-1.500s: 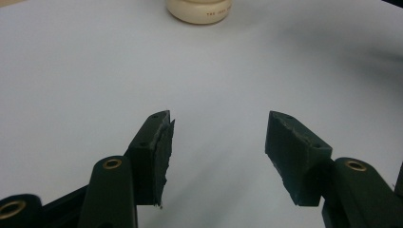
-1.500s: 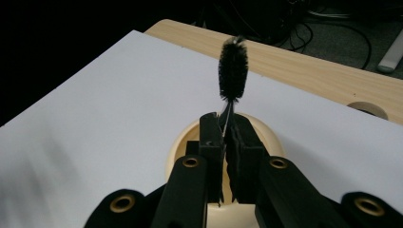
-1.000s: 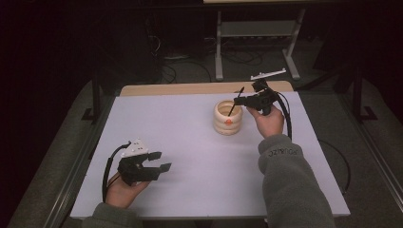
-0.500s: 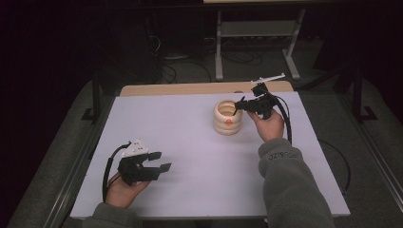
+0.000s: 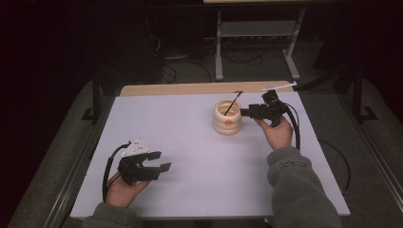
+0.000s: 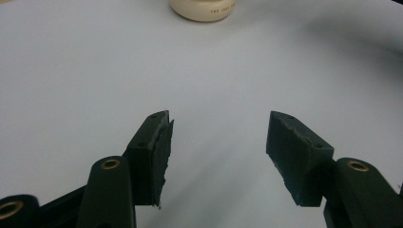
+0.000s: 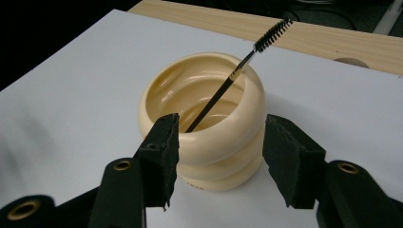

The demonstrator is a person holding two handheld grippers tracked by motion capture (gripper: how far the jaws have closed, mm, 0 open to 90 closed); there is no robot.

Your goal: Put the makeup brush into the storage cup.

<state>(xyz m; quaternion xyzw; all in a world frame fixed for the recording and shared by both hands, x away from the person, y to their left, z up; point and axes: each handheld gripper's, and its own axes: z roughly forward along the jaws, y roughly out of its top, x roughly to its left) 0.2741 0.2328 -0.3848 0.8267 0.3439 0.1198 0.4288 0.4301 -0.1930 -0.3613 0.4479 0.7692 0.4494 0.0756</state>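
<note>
Black and thin, the bristle-tipped brush (image 7: pixel 223 92) leaned up-right in the ribbed cream pot (image 7: pixel 209 137); my right gripper (image 7: pixel 221 152) had just spread its jaws, left gripper (image 6: pixel 218 156) agape.

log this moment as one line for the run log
right claw: open, jaws just opened, nothing between | brush: leaning in cream cup | left claw: open, empty, over table
</note>
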